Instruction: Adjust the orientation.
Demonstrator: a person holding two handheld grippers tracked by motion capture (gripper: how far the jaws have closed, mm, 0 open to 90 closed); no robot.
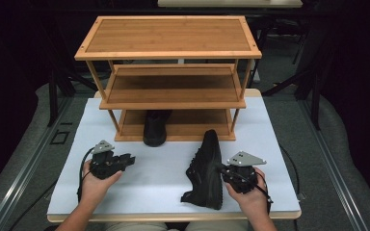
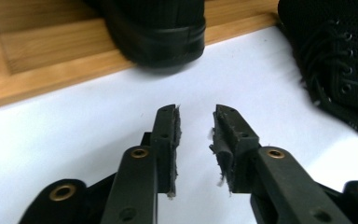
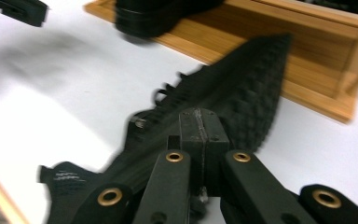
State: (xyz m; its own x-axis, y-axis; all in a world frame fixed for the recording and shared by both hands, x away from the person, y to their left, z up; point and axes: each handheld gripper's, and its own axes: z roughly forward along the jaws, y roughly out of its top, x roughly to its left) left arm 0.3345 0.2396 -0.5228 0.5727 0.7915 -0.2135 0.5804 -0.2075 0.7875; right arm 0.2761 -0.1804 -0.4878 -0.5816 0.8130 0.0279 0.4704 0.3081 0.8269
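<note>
Since one shoe is racked already: pairing job, I'd guess
right gripper: jaws clamped on second shoe, sole tipped sideways for carrying
left gripper: jaws parted, empty, racked shoe just ahead
rack: past both jaws on desk

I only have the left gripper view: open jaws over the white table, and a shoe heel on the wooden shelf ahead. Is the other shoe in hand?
Observer: Yes. The right hand-held gripper is shut on the loose shoe.
Operator: How is that shoe sitting?
Observer: In the high view it is tipped on its side over the white table, with its toe toward the rack and its sole facing the right hand-held gripper.
Operator: Is there room beside the shelved one?
Observer: The shelved shoe sits left of the middle of the bottom shelf, and there is bare wood to its right.
</note>
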